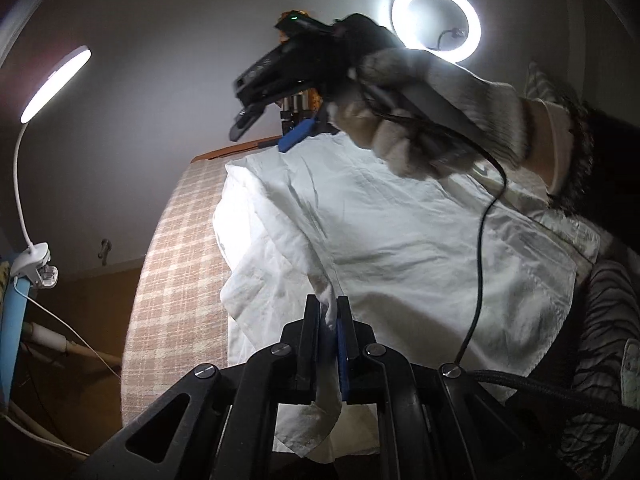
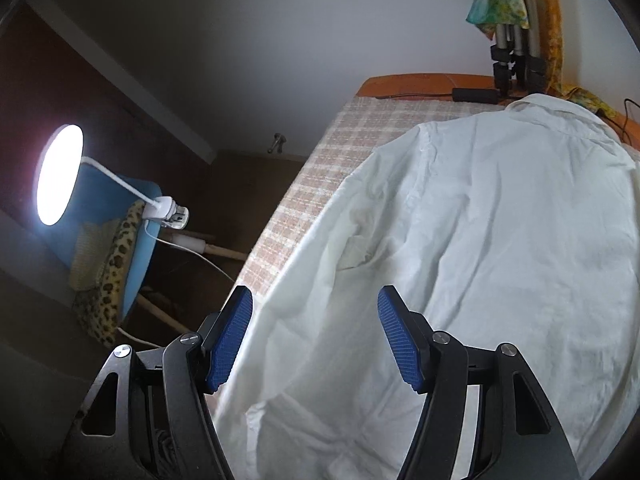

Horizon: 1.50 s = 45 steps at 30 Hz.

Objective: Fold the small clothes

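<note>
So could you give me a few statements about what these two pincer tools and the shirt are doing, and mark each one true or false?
1. The left gripper is clamped on a fold of the white shirt. True.
2. The right gripper is pinching the shirt too. False: its jaws stand apart, with nothing pressed between the blue pads.
3. The shirt lies on a checked tablecloth. True.
4. The hand holding the right gripper is bare. False: it wears a knitted glove.
5. A ring light is lit. True.
</note>
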Motion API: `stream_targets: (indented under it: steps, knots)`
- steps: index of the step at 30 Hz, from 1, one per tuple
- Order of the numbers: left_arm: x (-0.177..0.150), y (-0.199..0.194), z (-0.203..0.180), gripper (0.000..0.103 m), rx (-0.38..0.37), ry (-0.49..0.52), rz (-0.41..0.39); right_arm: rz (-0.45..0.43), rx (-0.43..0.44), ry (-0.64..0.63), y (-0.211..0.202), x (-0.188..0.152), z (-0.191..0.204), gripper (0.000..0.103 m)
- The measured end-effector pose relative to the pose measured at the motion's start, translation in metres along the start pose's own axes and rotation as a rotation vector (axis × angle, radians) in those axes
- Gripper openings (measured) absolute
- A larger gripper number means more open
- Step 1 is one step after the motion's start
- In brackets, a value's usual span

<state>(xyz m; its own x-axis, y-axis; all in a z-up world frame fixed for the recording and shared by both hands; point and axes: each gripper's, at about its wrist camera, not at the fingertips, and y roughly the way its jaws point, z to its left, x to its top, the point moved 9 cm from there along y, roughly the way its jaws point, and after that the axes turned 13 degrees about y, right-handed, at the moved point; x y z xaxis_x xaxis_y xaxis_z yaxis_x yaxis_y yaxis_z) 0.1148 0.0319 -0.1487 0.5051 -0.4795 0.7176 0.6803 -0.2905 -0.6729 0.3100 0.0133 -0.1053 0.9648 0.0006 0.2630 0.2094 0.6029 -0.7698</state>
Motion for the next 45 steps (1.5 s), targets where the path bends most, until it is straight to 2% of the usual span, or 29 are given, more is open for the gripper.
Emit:
stream_targets:
  steps: [2,5,6,7,8,9,12,16,18,20,23,25,27,29,30,32,35,38,40,41,42,45]
  knots:
    - [-0.004,0.004,-0.007,0.004,-0.009,0.022,0.015,0.019,-0.008,0.012,0.015,0.007,-0.002,0.065]
    - [-0.009,0.009,-0.016,0.005,-0.018,0.054,0.037,0.042,-0.065,0.02,0.037,0.012,-0.012,0.063]
    - [-0.01,0.012,-0.019,0.006,-0.017,0.065,0.046,0.052,-0.088,0.022,0.044,0.011,-0.018,0.045]
    - [-0.012,0.013,-0.022,0.01,-0.016,0.074,0.057,0.064,-0.107,0.015,0.05,0.009,-0.023,0.033]
    - [-0.014,0.013,-0.024,0.023,-0.021,0.08,0.068,0.079,-0.134,0.003,0.055,0.006,-0.027,0.016]
    - [-0.017,0.013,-0.027,0.035,-0.034,0.081,0.075,0.093,-0.181,-0.012,0.059,0.002,-0.035,0.014]
    - [-0.028,0.002,-0.029,0.051,-0.077,0.052,0.1,0.098,-0.297,-0.056,0.06,-0.004,-0.056,0.014]
    - [-0.044,-0.02,-0.008,0.051,-0.058,-0.032,0.088,0.067,-0.325,-0.068,0.039,-0.001,-0.071,0.014]
    - [-0.056,-0.019,0.009,0.051,-0.048,-0.119,0.109,0.052,-0.294,-0.069,0.023,-0.003,-0.07,0.014]
    - [-0.067,-0.008,0.02,0.049,-0.081,-0.225,0.144,0.049,-0.242,-0.077,0.011,-0.011,-0.06,0.018]
    - [-0.081,0.015,0.015,0.048,-0.172,-0.333,0.198,0.07,-0.15,-0.096,0.0,-0.033,-0.041,0.037]
    - [-0.084,0.025,0.003,0.045,-0.222,-0.355,0.214,0.085,-0.131,-0.131,0.001,-0.049,-0.027,0.039]
    - [-0.086,0.032,-0.008,0.037,-0.245,-0.366,0.219,0.101,-0.121,-0.173,0.005,-0.062,-0.016,0.039]
    - [-0.086,0.036,-0.012,0.031,-0.21,-0.358,0.211,0.11,-0.131,-0.21,0.012,-0.071,-0.006,0.039]
    - [-0.085,0.036,-0.012,0.018,-0.192,-0.356,0.21,0.112,-0.141,-0.225,0.017,-0.072,-0.003,0.039]
    - [-0.087,0.036,-0.006,0.003,-0.195,-0.392,0.203,0.116,-0.153,-0.233,0.028,-0.072,-0.002,0.039]
    - [-0.089,0.026,0.003,0.0,-0.197,-0.44,0.183,0.119,-0.192,-0.231,0.043,-0.071,-0.008,0.039]
    - [-0.091,0.012,0.01,0.0,-0.159,-0.418,0.168,0.114,-0.257,-0.219,0.05,-0.068,-0.027,0.039]
    - [-0.093,0.009,0.009,0.0,-0.165,-0.41,0.172,0.115,-0.275,-0.199,0.052,-0.066,-0.041,0.039]
    - [-0.093,0.009,0.009,0.005,-0.154,-0.391,0.183,0.117,-0.284,-0.192,0.053,-0.066,-0.046,0.039]
    - [-0.093,0.009,0.01,0.02,-0.131,-0.371,0.198,0.121,-0.294,-0.187,0.054,-0.066,-0.051,0.04]
    - [-0.088,0.007,0.024,0.039,-0.06,-0.361,0.178,0.128,-0.311,-0.2,0.054,-0.069,-0.053,0.039]
